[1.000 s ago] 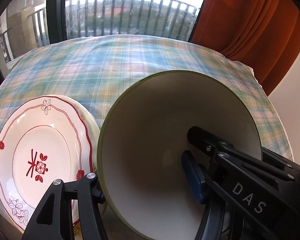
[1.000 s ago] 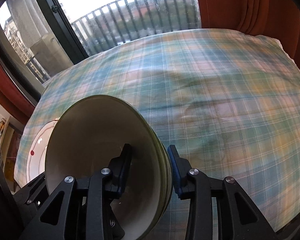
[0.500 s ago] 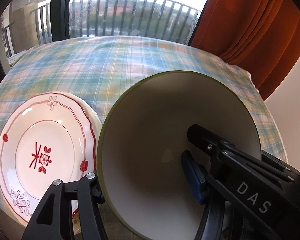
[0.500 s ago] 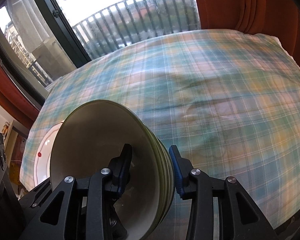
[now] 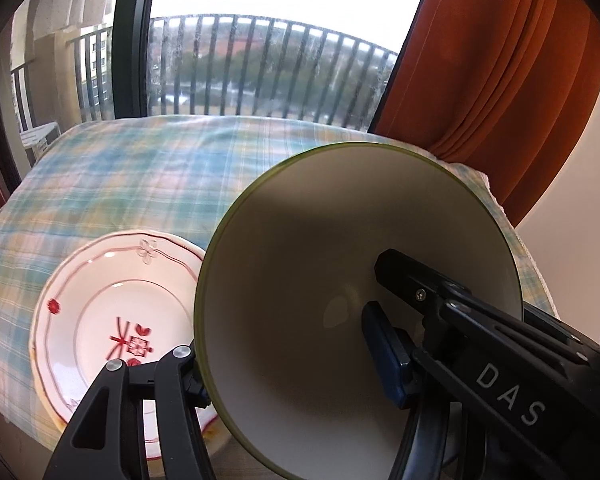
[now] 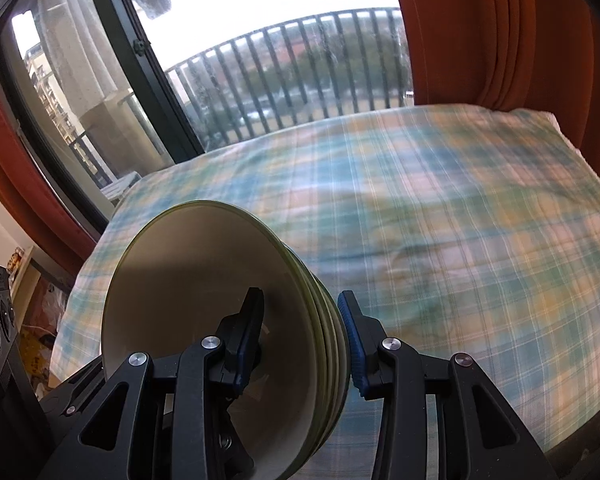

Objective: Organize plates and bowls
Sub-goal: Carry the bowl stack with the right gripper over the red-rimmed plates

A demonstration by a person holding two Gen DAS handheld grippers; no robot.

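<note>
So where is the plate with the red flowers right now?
In the left wrist view the flowered plate lies low on the left, on the checked tablecloth, just left of the bowl stack.

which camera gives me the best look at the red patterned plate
The left wrist view. The red patterned plate lies on the plaid tablecloth, most of its face visible, its right edge hidden behind the stack of bowls. In the right wrist view the bowls block that side and no plate can be made out.
</note>
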